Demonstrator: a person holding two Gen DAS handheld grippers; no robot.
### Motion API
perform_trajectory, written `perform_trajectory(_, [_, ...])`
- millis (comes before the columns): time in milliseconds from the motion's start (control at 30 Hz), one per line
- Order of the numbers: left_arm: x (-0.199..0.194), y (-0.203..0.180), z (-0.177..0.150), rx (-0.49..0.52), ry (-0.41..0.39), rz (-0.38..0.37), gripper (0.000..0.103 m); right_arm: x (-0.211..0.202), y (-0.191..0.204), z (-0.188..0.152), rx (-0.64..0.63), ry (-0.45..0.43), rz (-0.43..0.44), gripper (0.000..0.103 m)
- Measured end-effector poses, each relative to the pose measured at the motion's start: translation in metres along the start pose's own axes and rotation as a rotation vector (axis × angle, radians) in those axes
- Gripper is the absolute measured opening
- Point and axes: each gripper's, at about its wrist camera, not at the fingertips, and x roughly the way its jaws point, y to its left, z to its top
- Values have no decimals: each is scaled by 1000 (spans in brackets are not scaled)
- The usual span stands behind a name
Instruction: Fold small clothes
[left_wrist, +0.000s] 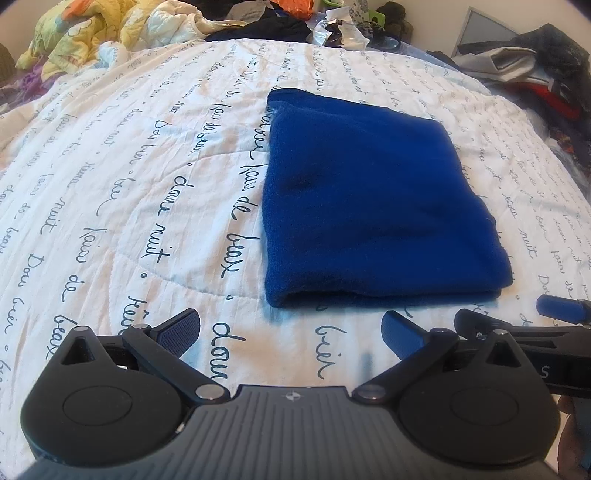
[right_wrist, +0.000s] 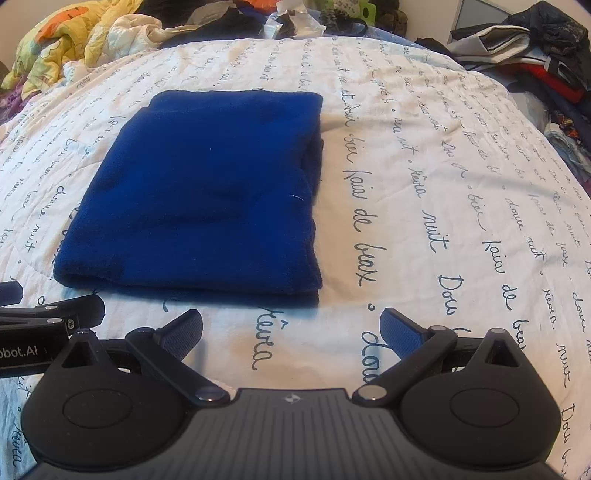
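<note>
A white quilt printed with dark cursive script covers the bed, with heaped clothes and a yellow patterned blanket along its far edge. A blue fleece garment lies folded into a flat rectangle in the middle of the quilt. The left gripper sits just short of the garment's near fold, fingers spread wide, holding nothing. The right gripper is beside it, equally wide apart and empty.
</note>
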Motion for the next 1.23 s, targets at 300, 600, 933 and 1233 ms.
perform_trajectory(300, [-2, 1, 0, 0, -8, -4, 103, -1, -1, 1, 3, -5, 4, 103])
perform_trajectory(600, [-1, 1, 0, -6, -1, -13, 103, -1, 0, 0, 7, 1, 7, 103])
perform_trajectory(933, [-1, 2, -3, -20, -16, -33, 99, 2, -1, 0, 3, 9, 19, 103])
perform_trajectory(1233, [0, 0, -5, 3, -23, -8, 101, 5, -3, 0, 20, 13, 34, 103])
